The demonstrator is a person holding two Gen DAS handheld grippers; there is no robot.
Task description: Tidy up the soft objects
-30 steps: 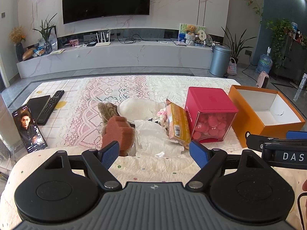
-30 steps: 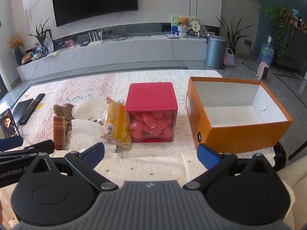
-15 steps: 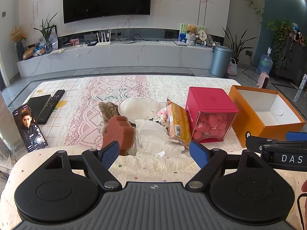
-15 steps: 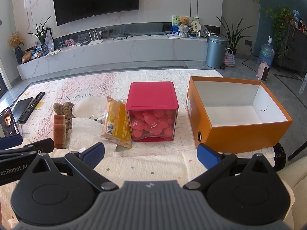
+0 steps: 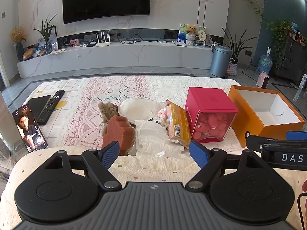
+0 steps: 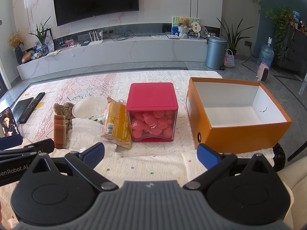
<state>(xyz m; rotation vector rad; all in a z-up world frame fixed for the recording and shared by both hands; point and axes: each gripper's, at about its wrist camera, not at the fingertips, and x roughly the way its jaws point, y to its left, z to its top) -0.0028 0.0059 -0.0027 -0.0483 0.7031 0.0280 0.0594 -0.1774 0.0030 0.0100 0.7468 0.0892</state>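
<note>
Status: pre-grasp. Both grippers hover over the near edge of the table point(image 5: 63, 132), and nothing has been picked up.

Left gripper point(image 5: 154, 151): jaws wide, empty. Right gripper point(image 6: 150, 154): jaws wide, empty.

The soft items lie in 1 cluster left of the red box point(image 6: 153, 113):
- sponge point(image 5: 119, 132), brown, nearest the left gripper, just beyond its left finger;
- braided plush point(image 5: 108, 110), touching the sponge on its far side;
- white pad point(image 5: 139, 108), round, behind the tissue;
- tissue point(image 5: 153, 138), crumpled, flat on the cloth;
- yellow pack point(image 6: 117, 124), leaning against the red box.

The orange box point(image 6: 239, 132) stands open and empty at the right, well apart from the cluster. It is judged to be the receptacle.

Step in hand: choice of the first item and approach. No item is in the orange box, so the task is judged to be at its start.

Next move, as a judgement: advance the left gripper onto the sponge, close across its narrow faces, lift, then carry it over the red box to the orange box.

Orientation: the sponge stands on end, long axis near vertical, with a broad face toward the left camera. The yellow pack tilts right, its top resting on the red box and its long axis running away from the cameras. The orange box's long axis also runs away from the cameras, its opening upward.
</note>
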